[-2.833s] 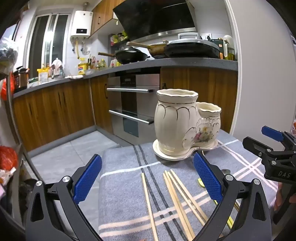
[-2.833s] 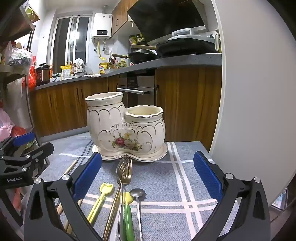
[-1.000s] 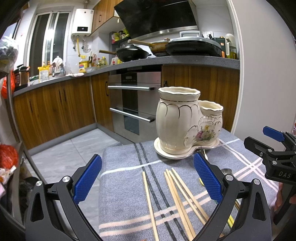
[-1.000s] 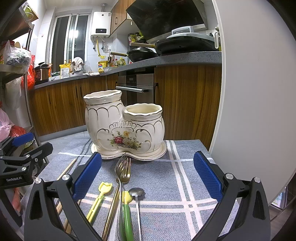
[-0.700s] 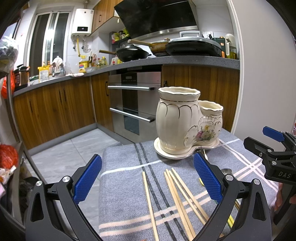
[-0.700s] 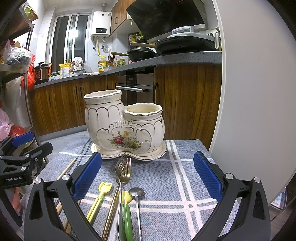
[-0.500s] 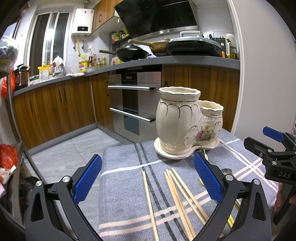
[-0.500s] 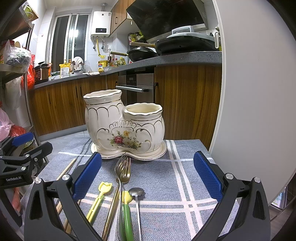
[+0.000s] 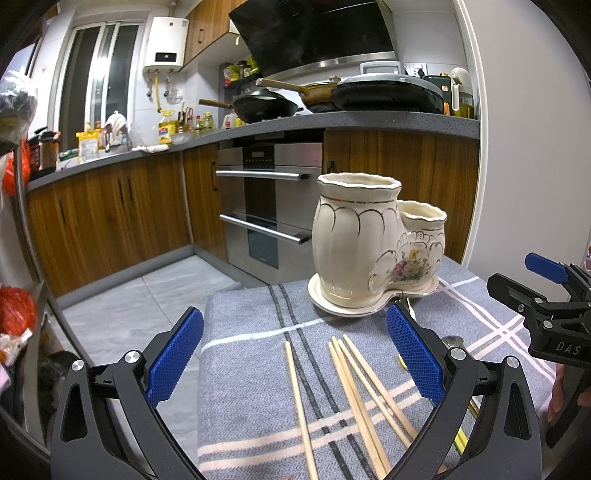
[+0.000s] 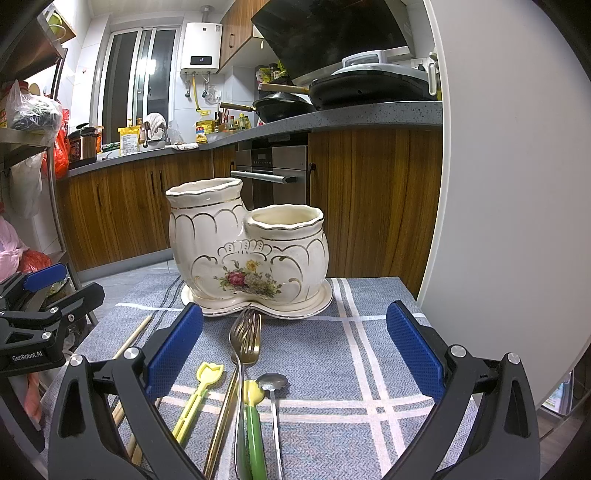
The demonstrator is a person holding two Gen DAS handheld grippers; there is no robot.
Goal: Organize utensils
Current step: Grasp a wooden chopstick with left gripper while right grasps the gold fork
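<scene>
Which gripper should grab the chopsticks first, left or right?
Left. The chopsticks lie between the open left gripper's fingers; the open right gripper frames the forks instead.

Home kitchen, wood cabinets (image 9: 110, 218) w/ grey countertop (image 9: 369, 123), built-in oven (image 9: 266, 206), pans (image 9: 266, 107) on stove, range hood (image 9: 314, 33), wall water heater (image 9: 164, 44).
</scene>
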